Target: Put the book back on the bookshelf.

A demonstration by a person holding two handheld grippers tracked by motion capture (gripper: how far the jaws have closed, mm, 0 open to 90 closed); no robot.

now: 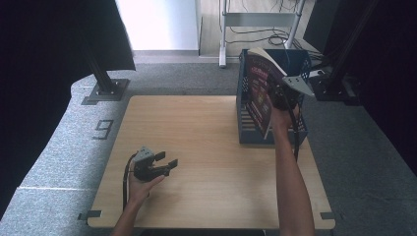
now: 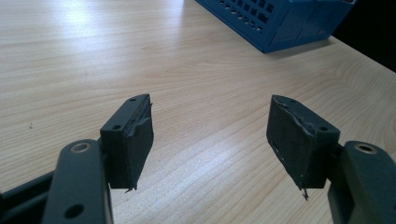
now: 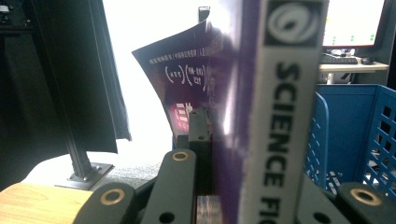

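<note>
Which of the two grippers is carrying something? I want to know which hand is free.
The right gripper, its fingers clamped on the purple book above the blue basket. The left gripper is open over the table, holding nothing.

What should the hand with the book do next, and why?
Probably lower it straight down. The right gripper is clamped on the book, which hangs tilted above the blue basket and not yet inside it.

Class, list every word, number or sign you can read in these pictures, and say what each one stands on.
"SCIENCE FI", cut off below: spine of the book clamped in the right gripper.
"9": dark marking on the grey floor left of the table.
Small print on the book's purple cover: too blurred to read.
</note>
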